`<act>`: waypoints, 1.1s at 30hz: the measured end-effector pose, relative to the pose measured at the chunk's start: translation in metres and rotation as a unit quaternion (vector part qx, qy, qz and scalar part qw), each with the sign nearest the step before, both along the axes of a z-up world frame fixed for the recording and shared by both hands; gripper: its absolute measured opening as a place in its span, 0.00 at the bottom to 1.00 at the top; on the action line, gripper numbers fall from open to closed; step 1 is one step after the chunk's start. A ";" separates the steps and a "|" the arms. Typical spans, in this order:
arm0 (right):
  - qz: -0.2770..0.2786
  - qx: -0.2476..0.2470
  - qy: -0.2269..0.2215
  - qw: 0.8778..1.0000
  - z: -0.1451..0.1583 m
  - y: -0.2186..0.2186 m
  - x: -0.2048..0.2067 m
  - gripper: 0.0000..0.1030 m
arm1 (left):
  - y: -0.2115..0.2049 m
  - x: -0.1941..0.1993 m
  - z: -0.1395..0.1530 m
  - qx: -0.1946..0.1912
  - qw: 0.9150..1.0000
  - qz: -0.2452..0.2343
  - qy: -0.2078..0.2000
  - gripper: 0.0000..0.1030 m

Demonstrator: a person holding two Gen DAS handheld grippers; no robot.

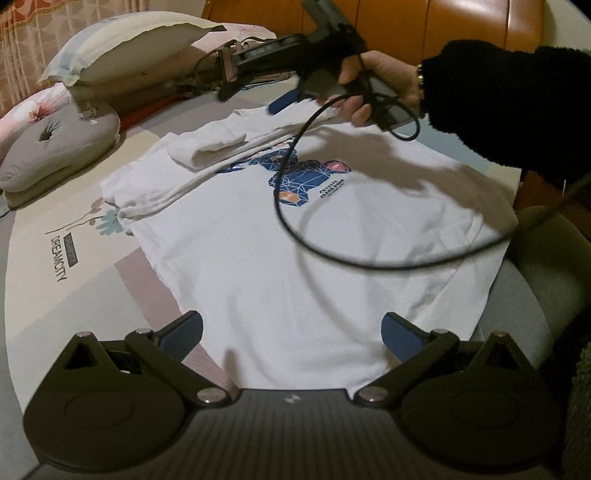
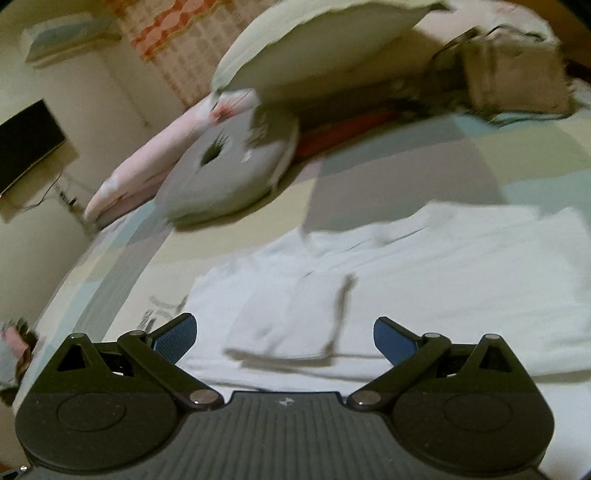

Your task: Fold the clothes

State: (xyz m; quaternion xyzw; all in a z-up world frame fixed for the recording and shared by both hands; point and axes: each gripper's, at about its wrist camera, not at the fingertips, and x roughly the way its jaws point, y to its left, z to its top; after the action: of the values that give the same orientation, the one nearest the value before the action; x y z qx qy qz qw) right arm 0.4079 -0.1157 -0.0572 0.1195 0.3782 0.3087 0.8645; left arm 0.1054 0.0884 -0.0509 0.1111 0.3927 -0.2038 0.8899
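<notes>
A white T-shirt (image 1: 280, 251) with a blue printed figure lies spread on the bed, one sleeve (image 1: 207, 147) folded inward over the chest. My left gripper (image 1: 291, 334) hovers open above the shirt's near hem, nothing between its blue pads. In the left wrist view the other gripper (image 1: 258, 61) is held by a hand in a black sleeve above the shirt's far edge. My right gripper (image 2: 285, 338) stands open just above the folded sleeve (image 2: 288, 317) and the white shirt (image 2: 461, 266), holding nothing. That view is blurred.
A grey round cushion (image 1: 55, 147), a pale pillow (image 1: 136, 44) and a pink pillow (image 2: 147, 166) sit at the bed's far left. A black cable (image 1: 295, 221) loops over the shirt. A wooden headboard (image 1: 424, 26) stands behind. A grey-green chair (image 1: 546, 251) is at the right.
</notes>
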 end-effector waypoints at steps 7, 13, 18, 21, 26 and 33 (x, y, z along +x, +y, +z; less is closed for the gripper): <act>-0.064 -0.083 -0.029 0.994 0.001 -0.041 -0.008 1.00 | 0.001 0.007 0.001 0.015 1.000 0.007 0.002 0.99; -0.065 -0.096 -0.069 0.991 -0.011 -0.070 -0.022 1.00 | -0.004 0.024 0.007 0.028 0.999 0.019 -0.001 0.99; -0.053 -0.092 -0.101 0.989 -0.015 -0.078 -0.002 1.00 | -0.012 0.056 0.016 0.020 0.998 0.054 -0.002 0.99; -0.063 -0.093 -0.064 0.992 -0.033 -0.085 0.011 1.00 | -0.017 0.078 0.021 0.014 0.998 0.069 -0.005 0.99; -0.095 -0.081 -0.068 0.990 -0.048 -0.101 -0.015 1.00 | -0.034 0.127 0.027 0.031 0.997 0.067 -0.013 0.99; -0.111 -0.053 -0.083 0.989 -0.042 -0.110 -0.039 1.00 | -0.081 0.222 0.023 0.088 0.994 0.048 -0.039 0.99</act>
State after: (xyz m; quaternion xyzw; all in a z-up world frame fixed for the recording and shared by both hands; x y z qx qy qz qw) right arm 0.3688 -0.2260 -0.0996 0.0885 0.3058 0.1996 0.9267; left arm 0.3278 0.0078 -0.0280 0.1779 0.3788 -0.1214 0.9001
